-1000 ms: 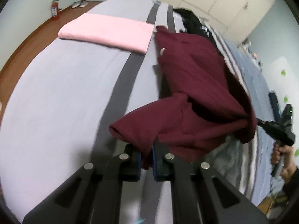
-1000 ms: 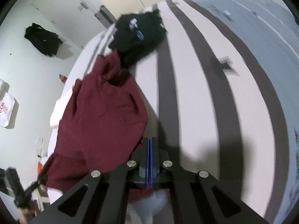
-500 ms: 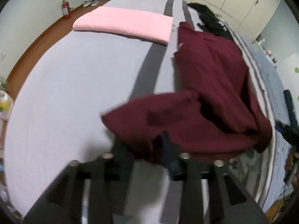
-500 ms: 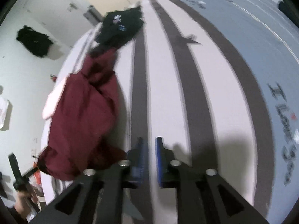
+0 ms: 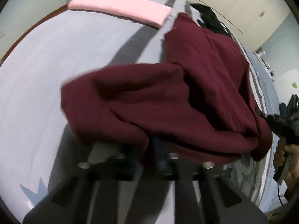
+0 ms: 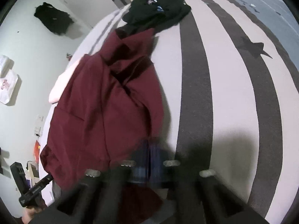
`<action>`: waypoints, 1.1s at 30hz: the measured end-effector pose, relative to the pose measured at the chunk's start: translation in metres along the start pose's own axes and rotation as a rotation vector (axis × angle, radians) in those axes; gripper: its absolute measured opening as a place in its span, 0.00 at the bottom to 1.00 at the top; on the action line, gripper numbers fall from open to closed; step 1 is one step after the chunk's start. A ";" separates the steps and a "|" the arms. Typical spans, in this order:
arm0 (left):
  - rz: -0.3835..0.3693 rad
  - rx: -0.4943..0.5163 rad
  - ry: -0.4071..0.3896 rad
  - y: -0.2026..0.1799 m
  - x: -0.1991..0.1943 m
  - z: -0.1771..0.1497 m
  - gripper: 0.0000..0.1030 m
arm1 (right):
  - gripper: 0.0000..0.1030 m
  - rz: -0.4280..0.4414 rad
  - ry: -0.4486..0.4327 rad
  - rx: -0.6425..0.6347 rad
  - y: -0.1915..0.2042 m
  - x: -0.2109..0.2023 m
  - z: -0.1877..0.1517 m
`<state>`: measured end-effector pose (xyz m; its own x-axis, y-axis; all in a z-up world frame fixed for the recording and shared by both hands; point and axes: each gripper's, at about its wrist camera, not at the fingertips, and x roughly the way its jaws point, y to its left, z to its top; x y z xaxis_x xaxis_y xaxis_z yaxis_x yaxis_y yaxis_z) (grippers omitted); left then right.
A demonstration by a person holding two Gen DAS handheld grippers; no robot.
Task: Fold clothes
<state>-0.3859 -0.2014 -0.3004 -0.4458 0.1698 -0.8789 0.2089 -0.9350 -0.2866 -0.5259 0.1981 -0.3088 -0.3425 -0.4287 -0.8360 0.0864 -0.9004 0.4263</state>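
Note:
A dark red garment (image 5: pixel 186 97) lies crumpled on the striped bed (image 5: pixel 46 71), and it shows in the right wrist view (image 6: pixel 104 100) too. My left gripper (image 5: pixel 147 149) is blurred, shut on a fold of its near edge. My right gripper (image 6: pixel 149 149) is blurred, its blue pads (image 6: pixel 143 153) close together on the garment's other near corner; red cloth hangs below it. The right gripper also shows at the right in the left wrist view (image 5: pixel 276 123).
A folded pink garment (image 5: pixel 119 9) lies at the far side of the bed. A black garment (image 6: pixel 157 5) lies beyond the red one. The bed's grey stripes (image 6: pixel 196 93) run away from me. A wall with hung clothes (image 6: pixel 54 20) is at left.
Both grippers opened half a second ago and have closed on the red garment again. The left gripper moved closer, so the cloth fills more of its view.

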 end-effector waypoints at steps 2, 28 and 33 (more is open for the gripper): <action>-0.010 0.028 -0.009 -0.004 -0.011 0.006 0.04 | 0.01 -0.012 -0.012 0.009 0.000 -0.004 0.001; -0.026 0.366 0.217 0.021 -0.055 0.011 0.03 | 0.01 -0.353 -0.098 0.334 -0.112 -0.179 -0.123; 0.005 0.162 0.164 0.047 -0.072 -0.029 0.20 | 0.20 -0.356 -0.098 0.360 -0.110 -0.176 -0.145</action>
<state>-0.3190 -0.2483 -0.2620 -0.2949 0.2006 -0.9342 0.0627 -0.9715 -0.2284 -0.3392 0.3616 -0.2589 -0.3796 -0.0752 -0.9221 -0.3733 -0.8995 0.2271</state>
